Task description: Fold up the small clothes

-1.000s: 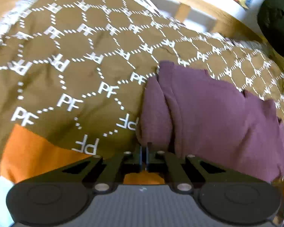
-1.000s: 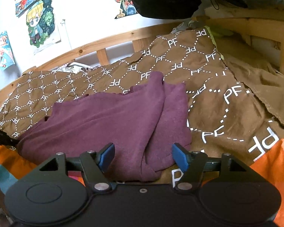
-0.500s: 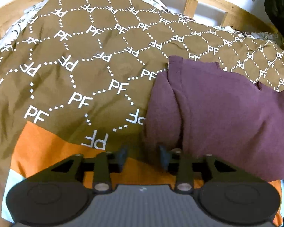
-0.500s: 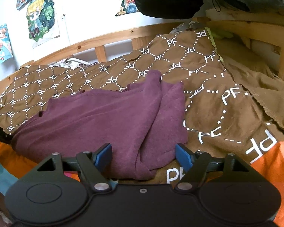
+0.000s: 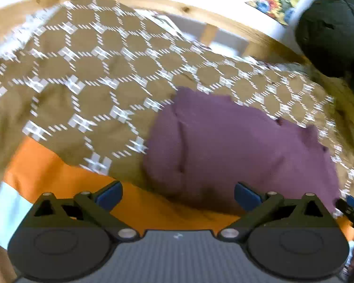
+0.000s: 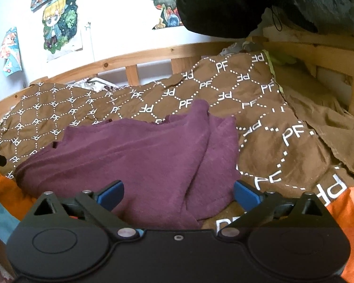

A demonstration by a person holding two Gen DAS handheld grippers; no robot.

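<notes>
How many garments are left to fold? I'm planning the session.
1: a purple garment lying partly folded on the brown blanket, in front of both open grippers. More may sit out of view.

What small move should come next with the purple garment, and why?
Probably ease the right gripper forward to pinch the near edge of the purple garment, which lies rumpled on the brown blanket. Both grippers have just been opening and neither holds cloth; the left gripper hovers by the other end.
</notes>
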